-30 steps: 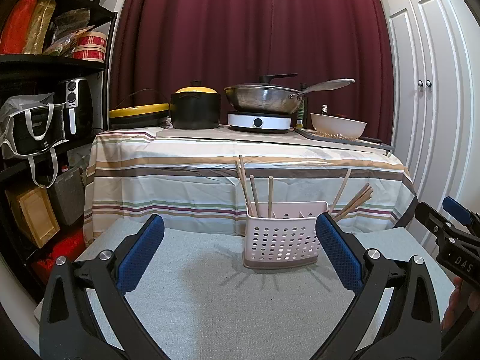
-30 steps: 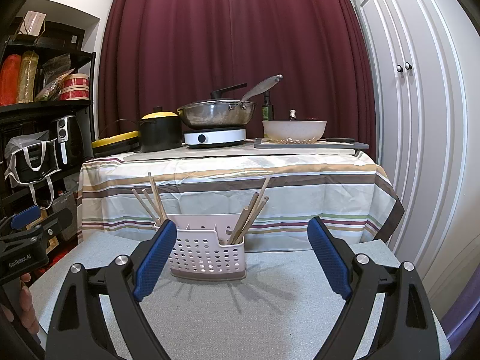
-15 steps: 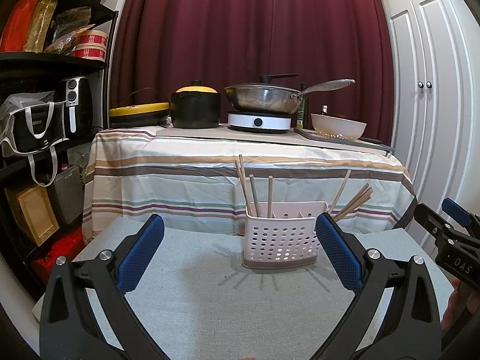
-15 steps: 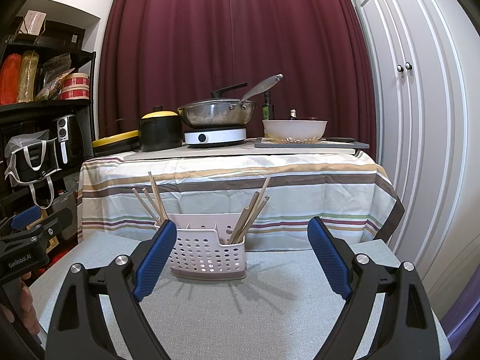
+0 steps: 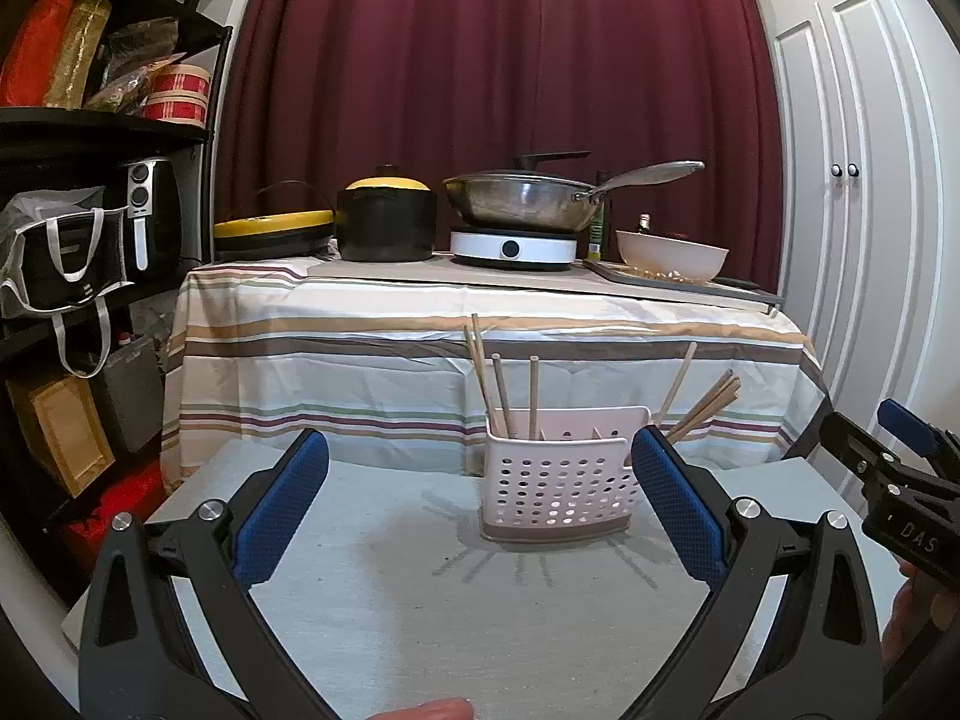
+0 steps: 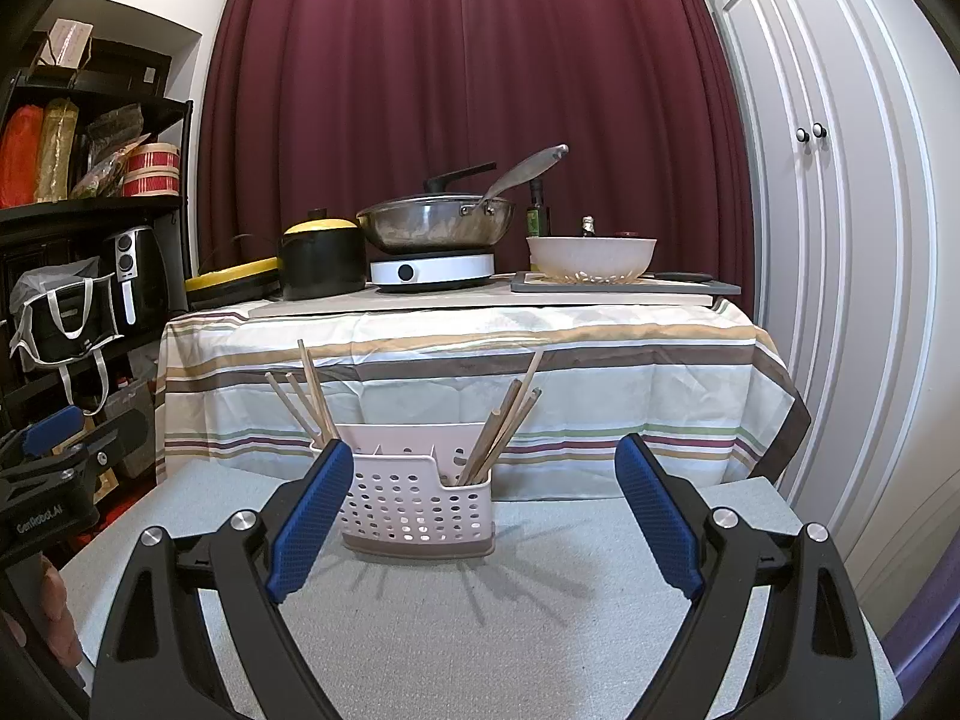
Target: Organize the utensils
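I see the pink caddy standing upright on the grey table, toward its far edge, with its long side lying left to right across my view. From the right wrist camera the caddy sits left of centre, partly behind my left blue pad.

The chopsticks stand in the caddy handle-up. In the left compartment one group rises nearly vertical, leaning slightly left. In the right compartment a second group tilts up and to the right. From the right wrist view the left group fans up-left and the right group leans up-right. The middle compartments look empty, as far as I can tell.

My left gripper hovers above the table with its blue pads spread wide, holding nothing. Its right pad overlaps the caddy's right end in the view; I cannot tell whether it touches. My right gripper is likewise spread wide and empty, short of the caddy, its fingers clear of everything.

Behind stands a striped cloth draped over a second table, carrying a wok and a bowl.
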